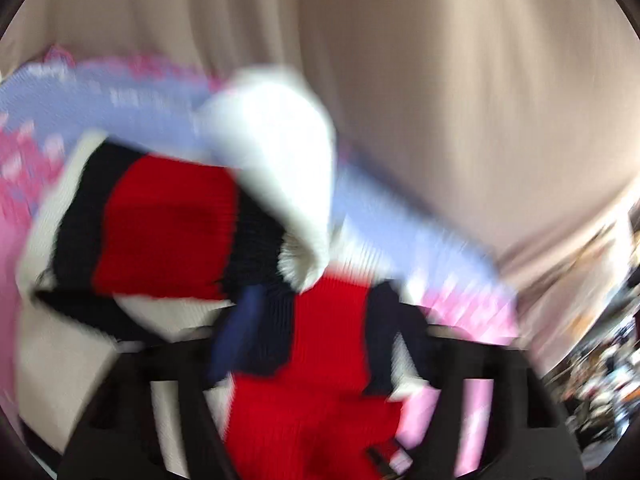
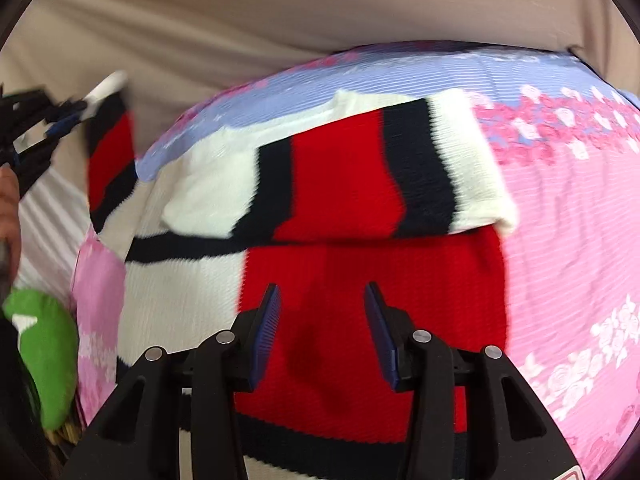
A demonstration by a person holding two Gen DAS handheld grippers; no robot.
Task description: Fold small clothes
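The sweater [image 2: 360, 208] is spread on the bedspread [image 2: 568, 240], directly beneath the open right gripper [image 2: 322, 336]. Its raised sleeve [image 2: 110, 148] is clamped in the left gripper's [image 2: 52, 128] jaws.

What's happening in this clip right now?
A person is folding a red, white and navy striped sweater on a pink floral sheet. The left gripper holds a sleeve lifted off to the left side. The right gripper is open, its fingers over the red panel and holding nothing. One sleeve already lies folded across the body.
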